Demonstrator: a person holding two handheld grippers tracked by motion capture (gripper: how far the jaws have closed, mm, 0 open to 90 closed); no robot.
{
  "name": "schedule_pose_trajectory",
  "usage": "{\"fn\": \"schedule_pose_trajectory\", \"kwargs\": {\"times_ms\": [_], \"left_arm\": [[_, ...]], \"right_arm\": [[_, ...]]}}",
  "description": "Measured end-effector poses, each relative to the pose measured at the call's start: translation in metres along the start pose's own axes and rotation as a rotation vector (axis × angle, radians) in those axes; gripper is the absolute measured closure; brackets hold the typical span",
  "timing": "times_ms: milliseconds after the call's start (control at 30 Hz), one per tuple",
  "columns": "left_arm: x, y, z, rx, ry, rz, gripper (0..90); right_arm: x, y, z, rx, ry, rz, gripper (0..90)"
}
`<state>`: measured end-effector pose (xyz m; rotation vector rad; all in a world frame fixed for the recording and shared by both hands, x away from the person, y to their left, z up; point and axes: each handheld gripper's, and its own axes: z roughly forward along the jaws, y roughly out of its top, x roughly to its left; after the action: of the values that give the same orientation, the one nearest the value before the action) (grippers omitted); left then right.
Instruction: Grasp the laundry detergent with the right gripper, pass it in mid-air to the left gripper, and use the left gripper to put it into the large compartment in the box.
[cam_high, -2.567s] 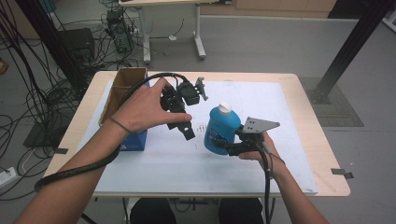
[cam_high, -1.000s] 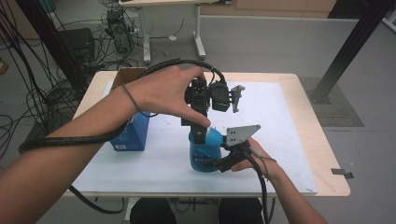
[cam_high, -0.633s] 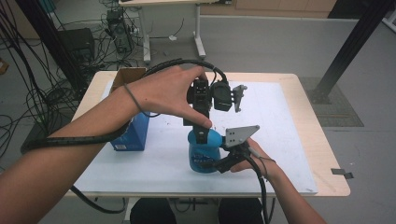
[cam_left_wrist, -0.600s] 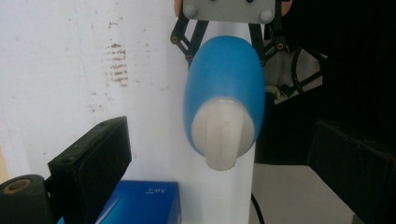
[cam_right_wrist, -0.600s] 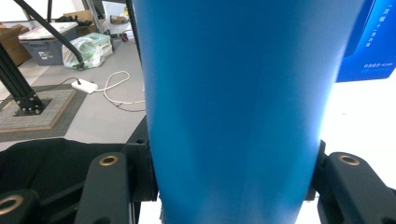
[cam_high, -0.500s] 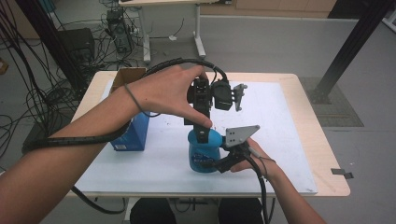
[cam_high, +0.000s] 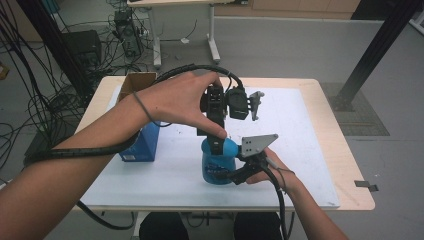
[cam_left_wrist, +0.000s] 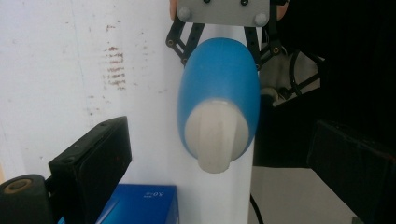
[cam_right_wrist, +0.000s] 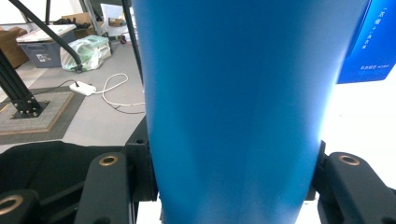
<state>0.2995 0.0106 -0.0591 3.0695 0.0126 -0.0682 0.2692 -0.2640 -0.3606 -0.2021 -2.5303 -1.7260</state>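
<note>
Near the front edge of the tabletop (cam_high: 310, 150), seen from the high view, a blue bottle (cam_high: 218, 165) stands upright on a white sheet that covers most of the surface. The right claw (cam_high: 235, 175) is clamped around the bottle's lower body from the right side, held by the person's right hand (cam_high: 267, 170). The left claw (cam_high: 216, 142) points straight down over the bottle's top, gripped by the left hand (cam_high: 177, 100), whose forearm crosses in from the near left. A thick black cable loops from that claw back along the arm. To the left of the bottle a blue box (cam_high: 142, 142) stands on the sheet, with an open cardboard box (cam_high: 135, 82) just behind it at the far left.

Looking down along the left claw in its own view, the bottle (cam_left_wrist: 218, 93) is seen from above, its white cap (cam_left_wrist: 215, 135) in the middle of the picture. The two black jaws stand wide apart, one to each side of the cap and touching nothing. Beyond the bottle, the right claw's linkage (cam_left_wrist: 219, 39) hugs its body. A corner of the blue box (cam_left_wrist: 140, 205) sits at the bottom.

From the right claw's own view, the bottle's smooth blue wall (cam_right_wrist: 233, 102) rises close in front, pinched between the two black jaws at the bottom. The blue box (cam_right_wrist: 371, 42) shows at the upper right, and grey floor with a white cord lies at the left.
</note>
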Motion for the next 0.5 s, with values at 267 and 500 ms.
{"fn": "schedule_pose_trajectory", "kwargs": {"times_ms": [267, 500], "left_arm": [[-0.0003, -0.0009, -0.0015, -0.007, 0.001, 0.005, 6.8], [-0.0005, -0.0007, 0.0, -0.002, 0.0, 0.0, 6.8]], "right_arm": [[0.0002, 0.0, -0.001, -0.002, -0.005, -0.002, 42.1], [0.0005, 0.001, -0.0023, -0.001, -0.01, -0.006, 42.1]]}}
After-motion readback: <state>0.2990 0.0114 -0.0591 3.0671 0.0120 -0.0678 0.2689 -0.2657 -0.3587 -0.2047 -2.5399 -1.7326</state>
